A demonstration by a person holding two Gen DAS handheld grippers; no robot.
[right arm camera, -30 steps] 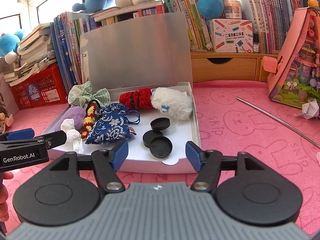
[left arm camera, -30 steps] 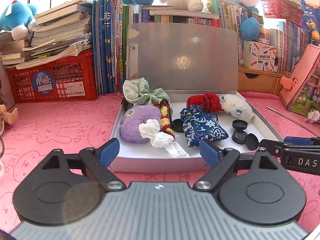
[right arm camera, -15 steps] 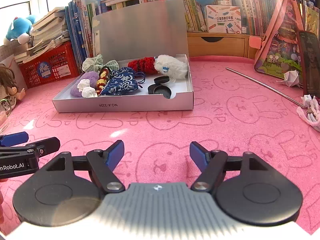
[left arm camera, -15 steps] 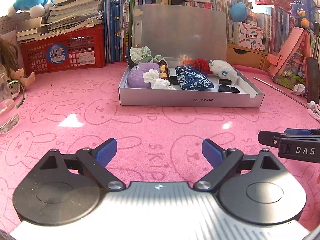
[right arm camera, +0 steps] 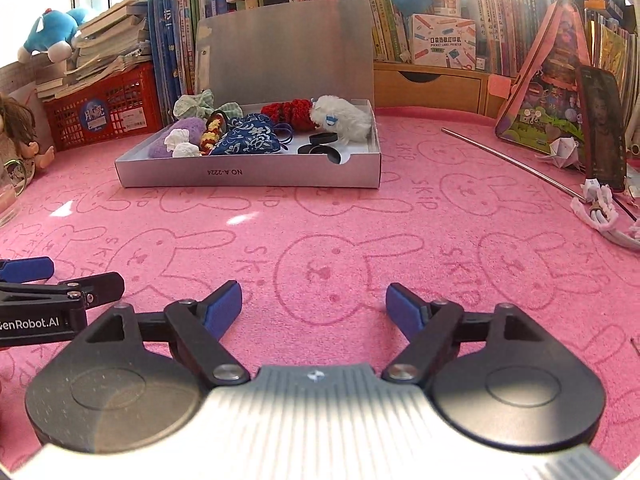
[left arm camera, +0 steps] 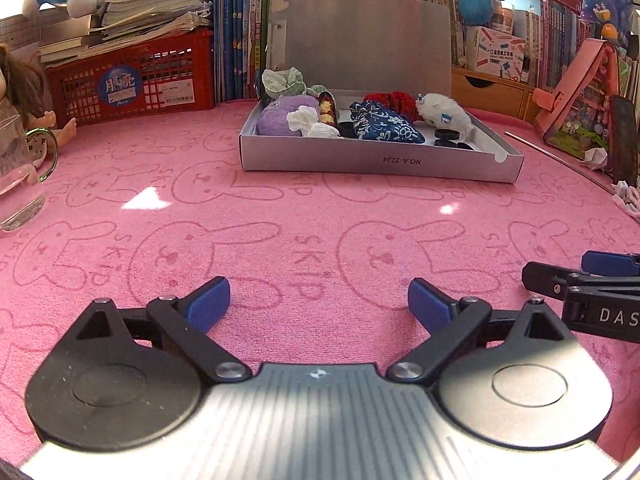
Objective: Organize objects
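Observation:
A silver cardboard box with its lid standing up sits on the pink rabbit-print cloth, well ahead of both grippers. Inside lie a purple plush, a white cloth flower, a blue flowered pouch, a red knitted piece, a white fluffy toy and black round lids. My left gripper hovers low over the cloth, its jaws opening with nothing between them. My right gripper is beside it, jaws also opening and empty.
A glass mug and a doll stand at the left. A red crate with books, a wall of books, a pink house-shaped case, a metal rod and a white cable bundle line the back and right.
Both grippers have drawn back from the box, which now looks smaller and farther away, and sunk toward the cloth. Their jaws have spread wider.

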